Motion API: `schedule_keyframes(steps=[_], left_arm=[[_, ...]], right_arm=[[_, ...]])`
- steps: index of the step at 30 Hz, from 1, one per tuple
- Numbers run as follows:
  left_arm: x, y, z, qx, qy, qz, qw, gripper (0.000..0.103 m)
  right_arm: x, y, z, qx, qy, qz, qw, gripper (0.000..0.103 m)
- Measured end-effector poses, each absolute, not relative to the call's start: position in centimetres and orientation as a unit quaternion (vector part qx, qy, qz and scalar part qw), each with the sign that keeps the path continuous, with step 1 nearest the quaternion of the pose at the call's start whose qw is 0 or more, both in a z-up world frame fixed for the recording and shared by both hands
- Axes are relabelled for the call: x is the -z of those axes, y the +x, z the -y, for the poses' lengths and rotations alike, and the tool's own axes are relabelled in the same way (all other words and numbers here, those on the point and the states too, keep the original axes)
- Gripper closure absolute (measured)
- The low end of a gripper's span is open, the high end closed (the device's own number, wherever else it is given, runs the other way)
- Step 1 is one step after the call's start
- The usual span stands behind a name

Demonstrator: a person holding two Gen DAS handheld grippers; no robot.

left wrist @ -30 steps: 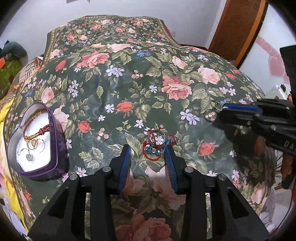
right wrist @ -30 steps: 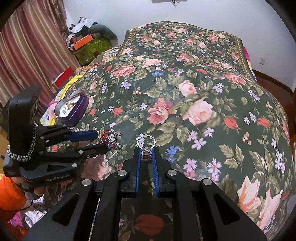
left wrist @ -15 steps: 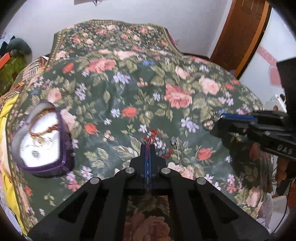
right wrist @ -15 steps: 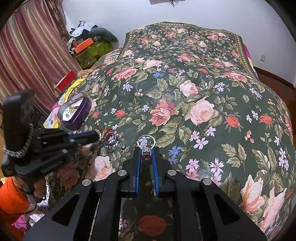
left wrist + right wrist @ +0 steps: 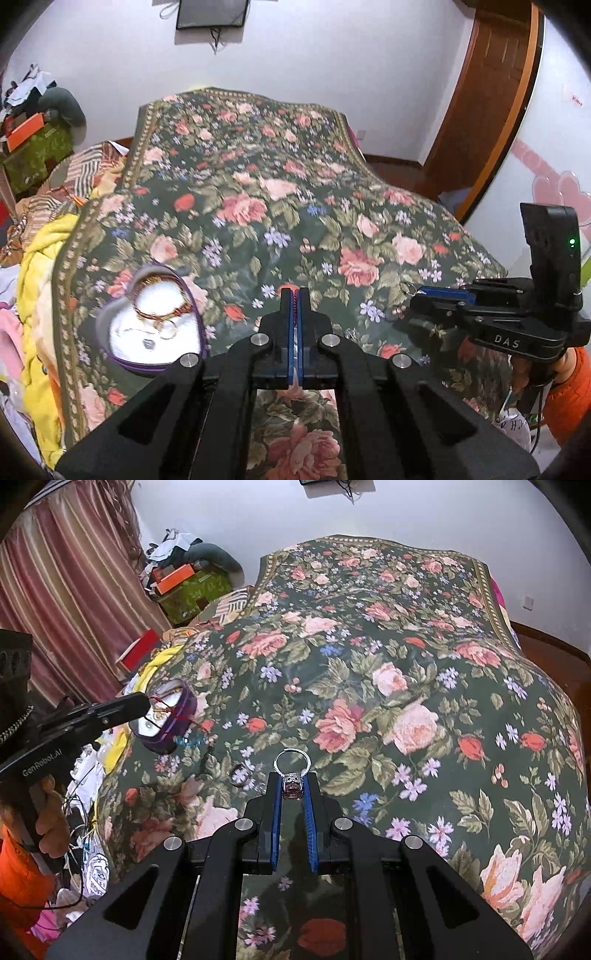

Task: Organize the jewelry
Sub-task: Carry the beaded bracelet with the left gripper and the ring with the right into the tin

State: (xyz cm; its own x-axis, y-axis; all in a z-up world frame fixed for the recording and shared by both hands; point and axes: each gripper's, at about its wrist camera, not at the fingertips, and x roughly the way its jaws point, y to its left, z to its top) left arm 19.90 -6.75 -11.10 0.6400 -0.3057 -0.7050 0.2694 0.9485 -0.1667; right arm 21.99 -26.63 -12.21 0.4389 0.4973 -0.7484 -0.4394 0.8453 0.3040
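My left gripper (image 5: 294, 292) is shut on a thin red cord bracelet (image 5: 295, 301), lifted above the floral bedspread. In the right wrist view the red cord (image 5: 170, 716) hangs from the left gripper (image 5: 142, 703) over the purple heart-shaped jewelry box (image 5: 173, 720). That box (image 5: 110, 341) lies left of the left gripper, holding a red-gold bracelet (image 5: 159, 314) and small rings. My right gripper (image 5: 292, 779) is shut on a silver ring with a stone (image 5: 292, 766). It also shows in the left wrist view (image 5: 428, 293). A ring (image 5: 240, 774) lies on the bedspread.
The floral bedspread (image 5: 388, 686) covers the whole bed. A yellow blanket (image 5: 37, 266) and clutter lie off its left edge. A wooden door (image 5: 491, 99) stands at the far right. Boxes and curtains (image 5: 74, 583) are at the far left.
My left gripper closed on the red bracelet, lifted it off the bedspread and moved toward the purple box. The right gripper stayed shut on the ring.
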Motion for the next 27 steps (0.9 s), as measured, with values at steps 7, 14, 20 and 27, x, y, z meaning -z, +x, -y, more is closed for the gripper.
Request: schedule_keyframes(steps=[7, 14, 20, 27], left_arm=[[8.7, 19.2, 4.5, 0.138, -0.031, -0.364, 0.921, 0.103], [7.1, 18.5, 1.7, 0.111, -0.034, -0.340, 0.933, 0.103], [6.2, 17.9, -1.2, 0.086, -0.047, -0.324, 0.941, 0.103], [5.7, 17.5, -4.3, 0.064, -0.060, -0.310, 0.947, 0.103]], right_arm=[[10.6, 22.1, 24.8, -0.293, 0.027, -0.435, 0.851, 0.093], [8.9, 22.3, 21.5, -0.319, 0.014, -0.416, 0.851, 0.093], [7.9, 22.2, 18.4, -0.341, 0.000, -0.403, 0.849, 0.093], [7.4, 22.1, 14.8, -0.368, -0.013, -0.396, 0.841, 0.093]])
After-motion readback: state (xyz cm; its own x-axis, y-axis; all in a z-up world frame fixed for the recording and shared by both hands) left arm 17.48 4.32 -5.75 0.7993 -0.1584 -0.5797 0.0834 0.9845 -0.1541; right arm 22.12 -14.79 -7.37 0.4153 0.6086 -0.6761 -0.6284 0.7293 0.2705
